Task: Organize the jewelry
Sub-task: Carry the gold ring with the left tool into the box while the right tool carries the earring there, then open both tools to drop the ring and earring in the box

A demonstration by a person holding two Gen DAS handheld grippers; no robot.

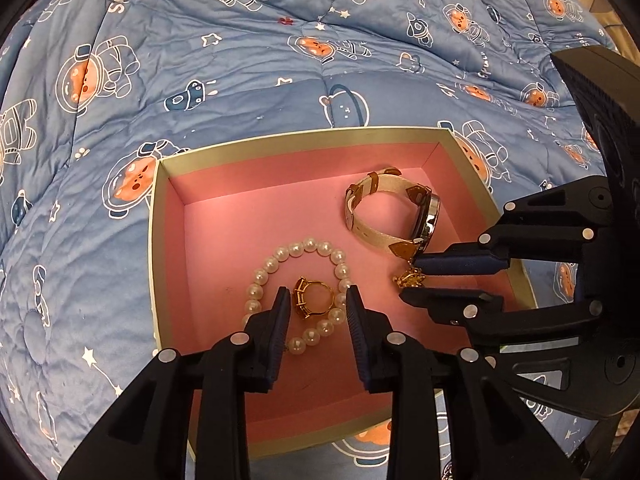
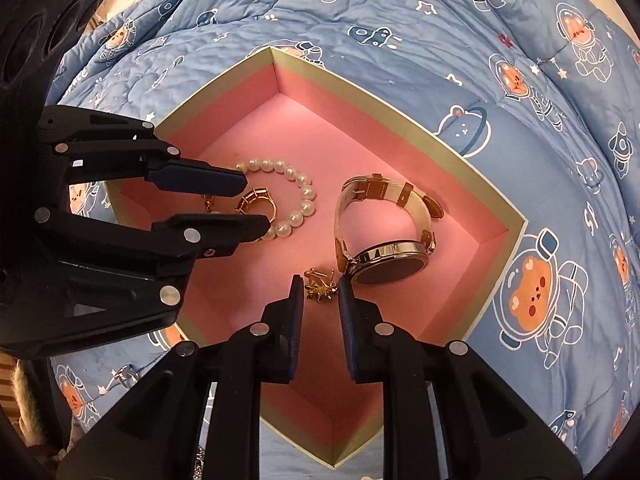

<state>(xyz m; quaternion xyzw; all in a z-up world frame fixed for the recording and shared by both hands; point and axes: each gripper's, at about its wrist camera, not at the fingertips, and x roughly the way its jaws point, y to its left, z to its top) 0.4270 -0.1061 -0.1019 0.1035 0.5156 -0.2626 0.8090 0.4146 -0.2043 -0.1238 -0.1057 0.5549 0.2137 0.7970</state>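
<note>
**Both grippers over the pink-lined box**

The left gripper (image 1: pixel 318 300) hangs open, its fingers flanking a gold ring (image 1: pixel 313 296) inside the pearl bracelet (image 1: pixel 298 292). From the right, the right gripper (image 1: pixel 412 278) brackets a small gold charm (image 1: pixel 409 280), near the watch (image 1: pixel 394 214). The box (image 1: pixel 168 264) rests on a blue quilt (image 1: pixel 240 60).

Black claw (image 1: pixel 314 300), blue ribbed pads (image 1: pixel 280 316); silver round screws (image 1: pixel 240 337)
</note>
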